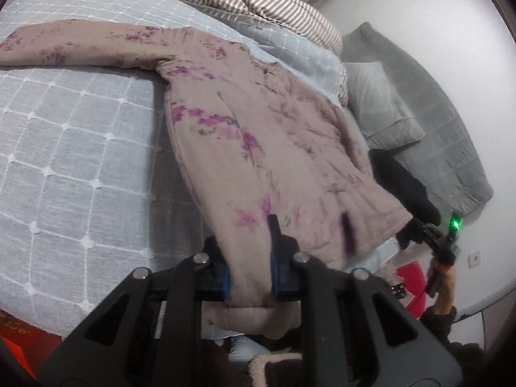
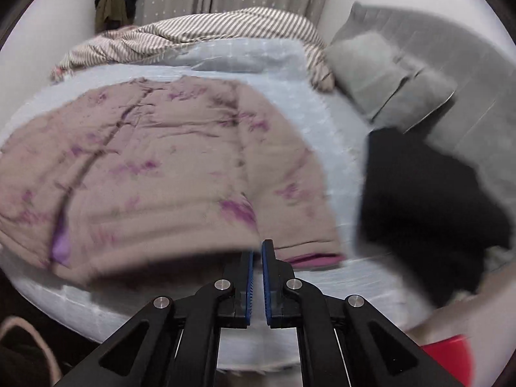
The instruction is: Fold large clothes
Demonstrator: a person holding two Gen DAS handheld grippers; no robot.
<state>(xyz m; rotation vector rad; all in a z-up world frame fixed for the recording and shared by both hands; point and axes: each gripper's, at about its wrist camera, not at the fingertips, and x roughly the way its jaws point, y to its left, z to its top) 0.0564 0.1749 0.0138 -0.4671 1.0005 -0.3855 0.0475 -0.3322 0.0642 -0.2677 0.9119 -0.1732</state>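
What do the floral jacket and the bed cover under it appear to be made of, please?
Floral jacket: seemingly padded, quilted fabric with a matte finish; it looks puffy, with stitched channels. Bed cover: probably woven cloth, matte pale blue, showing a raised white grid with small tufts.

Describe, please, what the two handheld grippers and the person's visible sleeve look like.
Both the left gripper and the right gripper are black linkage frames with silver pivot rivets and blue finger pads. The left wrist view shows a green light on the right one, and a dark sleeve.
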